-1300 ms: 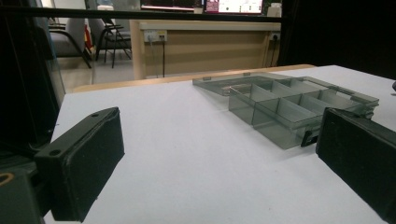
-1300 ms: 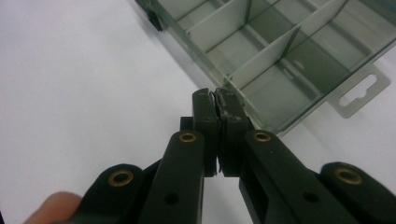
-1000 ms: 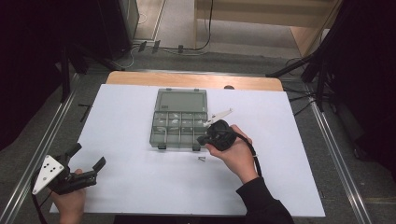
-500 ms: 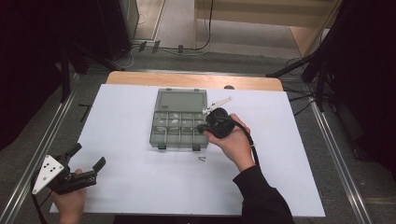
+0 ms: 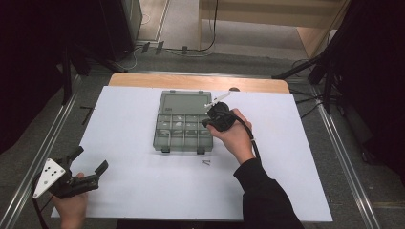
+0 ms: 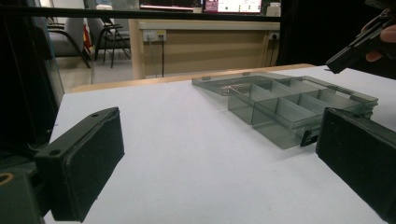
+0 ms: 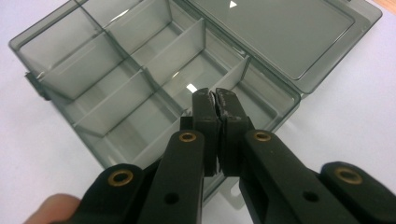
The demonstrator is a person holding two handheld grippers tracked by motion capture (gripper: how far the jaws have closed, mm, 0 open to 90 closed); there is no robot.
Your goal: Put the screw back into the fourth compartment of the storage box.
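Observation:
A smoky see-through compartment box (image 5: 177, 139) lies mid-table with its lid (image 5: 184, 102) folded flat behind it. My right gripper (image 5: 206, 122) hangs over the box's right-hand compartments. Its jaws are shut, tips together (image 7: 215, 95) just above a divider of the box (image 7: 140, 74). I cannot make out whether anything tiny sits between them. My left gripper (image 5: 90, 160) rests at the near left corner of the table, far from the box. Its jaws stand wide open (image 6: 219, 158) with nothing between them, and they point toward the box (image 6: 289, 102).
A small metal piece (image 5: 206, 163) lies on the white table top (image 5: 286, 143) just in front of the box. Metal rails run along both table sides. A wooden strip (image 5: 191, 82) edges the far end. The right gripper (image 6: 359, 46) hovers at the upper right of the left gripper view.
My right hand has carried its shut gripper away from the person, from the box's front edge to over its right compartments. The left gripper has not moved.

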